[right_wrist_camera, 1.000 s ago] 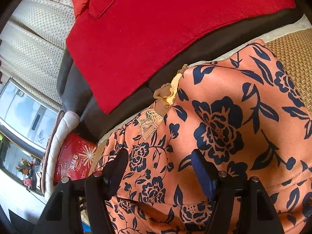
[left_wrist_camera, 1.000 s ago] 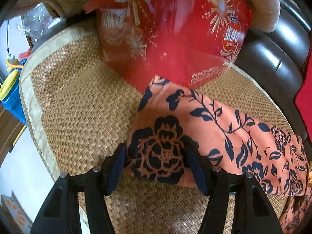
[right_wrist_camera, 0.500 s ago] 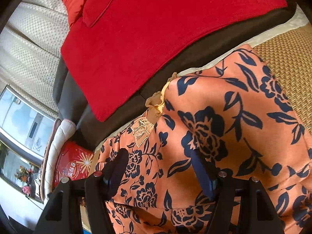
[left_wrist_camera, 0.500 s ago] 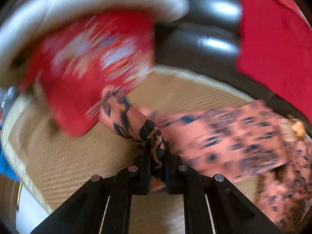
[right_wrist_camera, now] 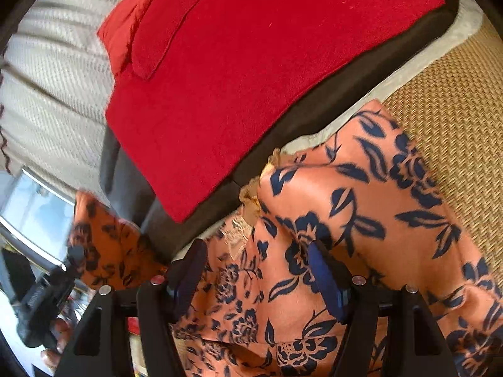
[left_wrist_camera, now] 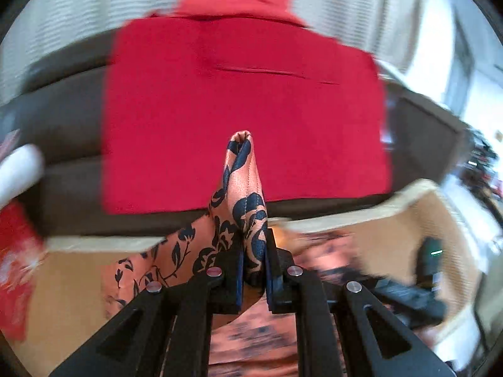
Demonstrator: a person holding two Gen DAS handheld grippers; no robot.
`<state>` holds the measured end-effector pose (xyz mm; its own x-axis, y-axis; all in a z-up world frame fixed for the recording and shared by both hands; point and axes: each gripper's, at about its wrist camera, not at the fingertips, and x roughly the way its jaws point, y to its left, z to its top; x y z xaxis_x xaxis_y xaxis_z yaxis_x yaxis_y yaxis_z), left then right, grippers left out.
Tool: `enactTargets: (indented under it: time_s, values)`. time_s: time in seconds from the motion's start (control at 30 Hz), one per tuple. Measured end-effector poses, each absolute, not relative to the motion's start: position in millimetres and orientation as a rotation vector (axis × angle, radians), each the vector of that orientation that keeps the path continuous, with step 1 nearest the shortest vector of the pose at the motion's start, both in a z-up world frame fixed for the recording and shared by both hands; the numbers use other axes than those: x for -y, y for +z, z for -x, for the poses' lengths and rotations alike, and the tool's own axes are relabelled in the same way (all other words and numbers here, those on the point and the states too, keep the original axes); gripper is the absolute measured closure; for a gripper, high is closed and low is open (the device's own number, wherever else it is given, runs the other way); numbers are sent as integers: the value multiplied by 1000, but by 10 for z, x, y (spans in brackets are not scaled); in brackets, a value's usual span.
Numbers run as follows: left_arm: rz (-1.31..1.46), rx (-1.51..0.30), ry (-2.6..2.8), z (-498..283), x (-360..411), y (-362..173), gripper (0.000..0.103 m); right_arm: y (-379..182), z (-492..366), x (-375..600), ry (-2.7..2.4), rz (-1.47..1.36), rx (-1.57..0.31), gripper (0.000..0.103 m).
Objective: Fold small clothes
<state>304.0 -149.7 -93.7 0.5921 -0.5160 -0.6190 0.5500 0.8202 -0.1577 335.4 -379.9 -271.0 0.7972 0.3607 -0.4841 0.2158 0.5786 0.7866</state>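
An orange garment with a dark blue flower print (right_wrist_camera: 355,207) lies on a woven straw mat (right_wrist_camera: 459,103) on a sofa seat. My left gripper (left_wrist_camera: 254,260) is shut on a corner of the garment (left_wrist_camera: 243,185) and holds it lifted, the pinched fold standing up between the fingers. In the right wrist view the left gripper (right_wrist_camera: 70,259) shows at the far left with the raised cloth (right_wrist_camera: 100,238). My right gripper (right_wrist_camera: 256,270) is open, low over the garment's middle, with cloth between and under its fingers (right_wrist_camera: 327,279).
A red blanket (right_wrist_camera: 251,62) hangs over the dark brown sofa back (right_wrist_camera: 330,106) behind the mat. A red snack bag (left_wrist_camera: 15,260) lies at the mat's left end. A cream textured cover (right_wrist_camera: 53,72) is behind the sofa. The right gripper's body (left_wrist_camera: 430,260) shows at right.
My left gripper closed on the garment's corner and swung up and right, lifting it off the mat. My right gripper stayed open and edged slightly over the garment.
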Motion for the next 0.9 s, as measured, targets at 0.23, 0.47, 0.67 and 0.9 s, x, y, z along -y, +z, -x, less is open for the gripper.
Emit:
enactTargets:
  time_s: [0.23,0.47,0.67,0.9]
  values:
    - [71,-684,-795,-2920,2037,-908,39,-2773,-3088,4389,85,-1186,-538,31]
    - [169,-741,-528,-3056,1334,-1509,38,-2768,-3044,4538,62,-1144,-595,30]
    - [165,-853,-214,-3143,826,-2323,38,-2844,-2992,4642,-25,-1108,-649,30]
    - [130,-864,-91,-3206,478,-2610,38,-3023,-3159,4462,-67,-962,-801,38]
